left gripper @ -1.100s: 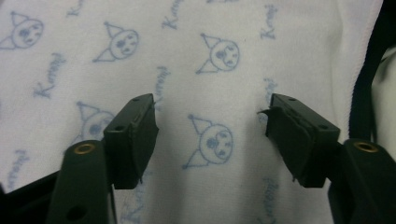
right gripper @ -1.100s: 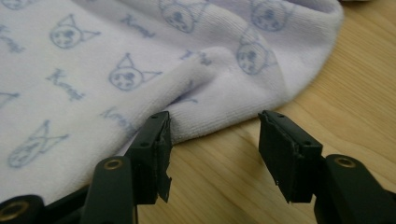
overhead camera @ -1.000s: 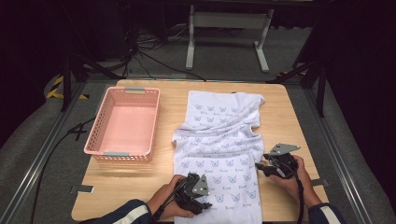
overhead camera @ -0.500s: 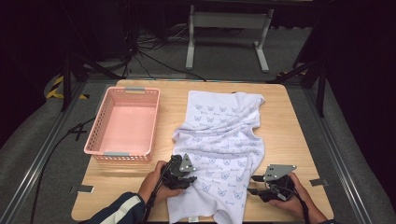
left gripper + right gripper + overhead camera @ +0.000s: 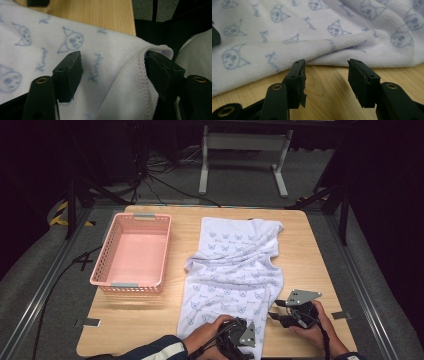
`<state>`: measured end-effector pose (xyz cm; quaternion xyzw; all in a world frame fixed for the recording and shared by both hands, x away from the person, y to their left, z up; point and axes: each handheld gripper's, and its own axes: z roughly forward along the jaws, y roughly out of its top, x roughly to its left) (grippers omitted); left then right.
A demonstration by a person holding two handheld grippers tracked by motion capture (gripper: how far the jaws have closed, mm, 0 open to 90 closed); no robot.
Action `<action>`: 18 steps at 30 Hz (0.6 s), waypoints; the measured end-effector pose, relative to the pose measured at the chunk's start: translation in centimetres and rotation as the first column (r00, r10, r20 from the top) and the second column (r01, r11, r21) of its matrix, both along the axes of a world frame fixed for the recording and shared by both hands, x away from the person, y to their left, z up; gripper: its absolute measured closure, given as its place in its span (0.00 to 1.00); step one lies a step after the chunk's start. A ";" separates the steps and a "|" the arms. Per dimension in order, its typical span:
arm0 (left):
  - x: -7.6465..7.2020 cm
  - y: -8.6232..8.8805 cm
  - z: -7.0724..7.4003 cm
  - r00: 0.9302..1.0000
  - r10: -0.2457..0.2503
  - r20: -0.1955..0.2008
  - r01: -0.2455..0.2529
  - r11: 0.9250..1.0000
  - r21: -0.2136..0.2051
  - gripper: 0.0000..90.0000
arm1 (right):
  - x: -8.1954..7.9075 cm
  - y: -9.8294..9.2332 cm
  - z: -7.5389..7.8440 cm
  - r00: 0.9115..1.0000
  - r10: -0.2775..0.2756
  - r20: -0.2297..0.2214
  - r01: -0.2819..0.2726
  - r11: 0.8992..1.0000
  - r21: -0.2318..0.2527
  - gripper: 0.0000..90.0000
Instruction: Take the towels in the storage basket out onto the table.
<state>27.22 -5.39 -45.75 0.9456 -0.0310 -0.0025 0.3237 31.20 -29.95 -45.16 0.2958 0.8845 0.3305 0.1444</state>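
Wooden counter (image 5: 320, 250), dark room. White printed garment (image 5: 235, 270), frame centre: soft, limp (take hem). Left gripper (image 5: 239, 340) just opening, hem between jaws, ungripped. Right gripper (image 5: 280, 312) half-open, empty.

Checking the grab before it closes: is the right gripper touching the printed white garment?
Apart. The right gripper view shows the right gripper open over bare table, with the garment's folded edge just beyond its tips.
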 end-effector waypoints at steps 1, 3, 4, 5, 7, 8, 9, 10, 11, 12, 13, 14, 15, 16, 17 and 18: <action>0.3 -0.1 -0.1 1.000 -0.002 -0.026 0.002 1.000 -0.007 0.38 | 0.1 -0.2 0.0 1.000 -0.010 0.003 0.010 1.000 0.002 0.54; 0.8 0.2 0.1 0.999 0.023 -0.039 -0.023 1.000 -0.016 0.50 | 0.1 -0.4 0.0 1.000 -0.020 0.007 0.020 1.000 0.007 0.54; 1.1 0.4 0.3 0.999 0.018 -0.030 -0.019 1.000 -0.017 0.62 | 0.1 -0.5 0.1 1.000 -0.020 0.011 0.020 1.000 0.007 0.55; 1.2 0.5 0.4 1.000 0.017 -0.025 -0.018 1.000 -0.023 0.70 | 0.1 -0.5 0.2 1.000 -0.022 0.010 0.022 1.000 0.012 0.55; 1.5 1.1 0.9 0.999 0.048 0.011 -0.048 0.998 -0.045 0.87 | 0.1 -0.4 0.2 0.999 -0.026 0.017 0.026 1.000 0.006 0.55; 1.8 1.7 1.5 0.997 0.069 0.038 -0.066 0.995 -0.073 0.90 | 0.1 -0.4 0.3 0.999 -0.025 0.022 0.025 1.000 0.005 0.55; 2.1 2.5 2.1 0.992 0.111 0.057 -0.105 0.988 -0.110 0.91 | 0.2 -0.4 0.3 0.999 -0.028 0.025 0.028 1.000 0.014 0.55; 2.5 3.4 2.9 0.985 0.160 0.056 -0.150 0.977 -0.149 0.91 | 0.4 -0.3 0.4 0.999 -0.028 0.032 0.027 1.000 0.013 0.57; 3.1 4.4 3.7 0.974 0.218 0.058 -0.202 0.958 -0.204 0.91 | 0.6 -0.2 0.5 0.999 -0.021 0.037 0.021 1.000 0.012 0.58; 3.7 5.5 4.5 0.958 0.280 0.056 -0.259 0.933 -0.249 0.91 | 0.9 -0.1 0.6 0.999 -0.011 0.044 0.011 1.000 0.017 0.58; 4.1 6.4 5.0 0.946 0.324 0.030 -0.304 0.913 -0.273 0.91 | 1.4 0.2 0.7 0.998 -0.008 0.062 0.007 1.000 0.012 0.59; 4.7 7.9 5.6 0.920 0.392 -0.005 -0.373 0.874 -0.312 0.91 | 1.8 0.3 0.8 0.998 0.000 0.068 -0.001 1.000 0.013 0.63; 5.4 9.5 5.8 0.887 0.460 -0.037 -0.444 0.830 -0.338 0.91 | 2.4 0.6 0.9 0.998 0.028 0.061 -0.030 0.999 0.030 0.64; 5.7 10.2 5.8 0.874 0.482 -0.054 -0.471 0.818 -0.330 0.91 | 3.3 1.2 0.8 0.997 0.043 0.070 -0.044 0.999 0.020 0.64; 6.2 11.1 5.7 0.864 0.499 -0.067 -0.491 0.806 -0.331 0.91 | 3.7 1.5 0.7 0.996 0.054 0.075 -0.055 0.998 0.015 0.64; 6.5 11.8 5.4 0.849 0.521 -0.082 -0.518 0.792 -0.324 0.90 | 4.4 2.0 0.7 0.994 0.073 0.075 -0.075 0.997 0.019 0.64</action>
